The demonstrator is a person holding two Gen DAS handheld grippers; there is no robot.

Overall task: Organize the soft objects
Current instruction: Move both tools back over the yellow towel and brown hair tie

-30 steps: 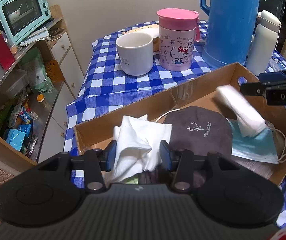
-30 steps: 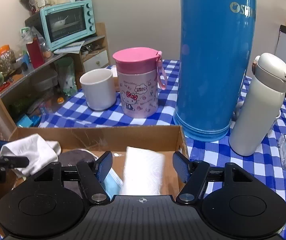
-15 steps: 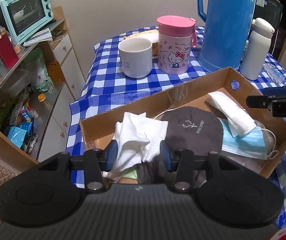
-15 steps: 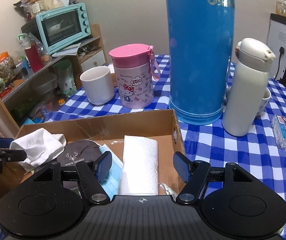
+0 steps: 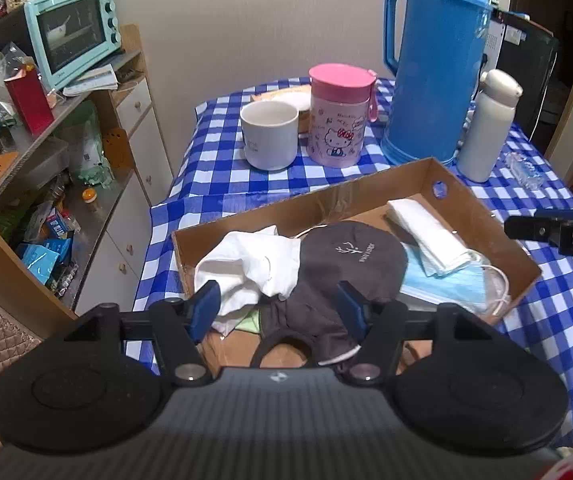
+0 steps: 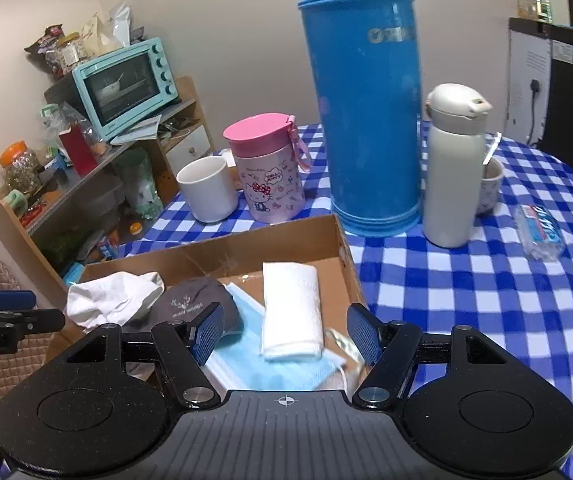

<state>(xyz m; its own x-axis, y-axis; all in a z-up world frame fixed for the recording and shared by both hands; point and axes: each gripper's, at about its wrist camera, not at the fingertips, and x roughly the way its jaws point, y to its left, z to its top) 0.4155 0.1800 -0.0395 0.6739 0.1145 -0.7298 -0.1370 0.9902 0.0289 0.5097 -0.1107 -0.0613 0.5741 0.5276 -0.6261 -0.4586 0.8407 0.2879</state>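
Note:
A shallow cardboard box (image 5: 366, 200) (image 6: 246, 248) on the checked table holds soft things: a crumpled white cloth (image 5: 250, 268) (image 6: 114, 300), a dark grey cap (image 5: 350, 260) (image 6: 190, 304), a blue face mask (image 5: 442, 284) (image 6: 270, 368) and a folded white towel (image 5: 426, 232) (image 6: 290, 312). My left gripper (image 5: 280, 312) is open and empty above the box's near left edge. My right gripper (image 6: 284, 334) is open and empty above the towel at the box's right end.
Behind the box stand a white mug (image 5: 269, 135), a pink Hello Kitty cup (image 5: 340, 116), a tall blue thermos (image 5: 434, 64) and a white bottle (image 5: 486, 124). A tissue pack (image 6: 538, 232) lies at right. A cluttered shelf with a mint oven (image 5: 72, 48) is at left.
Both grippers have pulled back and up from the box. The left jaws have opened wider off the white cloth, which now lies in the box. The towel lies where the right gripper left it.

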